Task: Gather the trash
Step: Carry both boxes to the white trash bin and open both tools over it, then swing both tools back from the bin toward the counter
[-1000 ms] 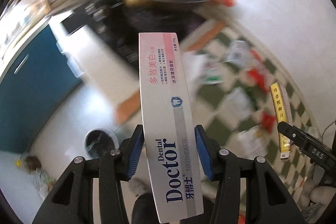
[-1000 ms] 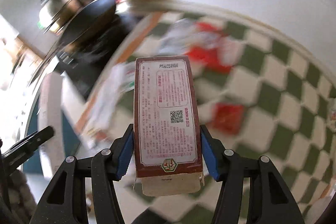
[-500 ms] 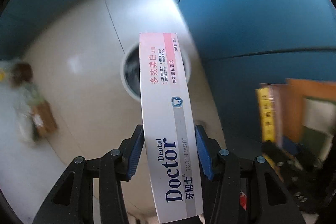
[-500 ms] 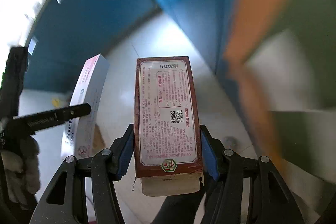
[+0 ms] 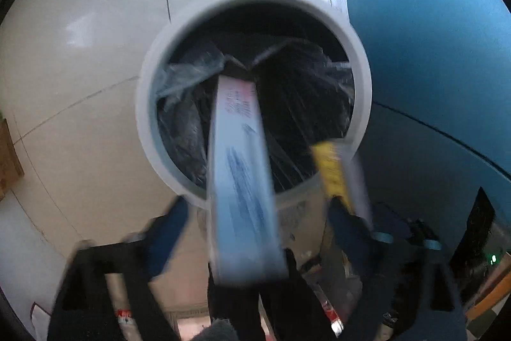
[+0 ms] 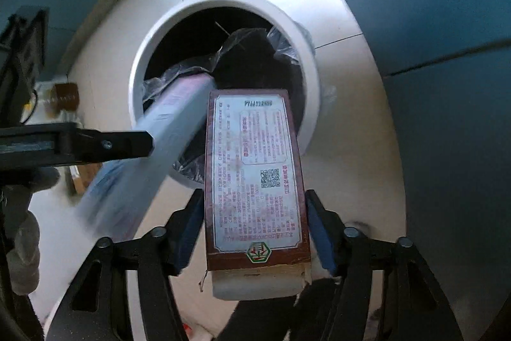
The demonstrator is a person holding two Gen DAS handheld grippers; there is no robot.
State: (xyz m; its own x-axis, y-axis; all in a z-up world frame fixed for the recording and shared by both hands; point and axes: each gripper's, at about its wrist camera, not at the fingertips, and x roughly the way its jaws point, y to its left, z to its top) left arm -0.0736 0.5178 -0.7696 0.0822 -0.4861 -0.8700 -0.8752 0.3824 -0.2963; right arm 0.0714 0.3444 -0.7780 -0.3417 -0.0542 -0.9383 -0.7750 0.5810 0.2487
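Observation:
A round white trash bin [image 5: 143,104] with a black liner stands on the floor below both grippers; it also shows in the right wrist view [image 6: 140,59]. My left gripper [image 5: 258,222] is open. The white toothpaste box [image 5: 239,168] is blurred, free between its spread fingers, its far end over the bin mouth. It also shows in the right wrist view [image 6: 153,143]. My right gripper [image 6: 255,232] is shut on a brown box with a white label [image 6: 255,174], held above the bin's near rim. That box's yellow edge shows in the left wrist view [image 5: 332,171].
Pale floor tiles [image 5: 80,21] surround the bin. Blue cabinet fronts [image 5: 431,53] stand close on the right. A brown object [image 6: 65,96] lies on the floor at the left. The left gripper's black finger [image 6: 95,144] reaches in from the left.
Both grippers have come down close over the bin. My left gripper has opened and let go of the toothpaste box, which is dropping toward the bin. The right gripper still holds its box.

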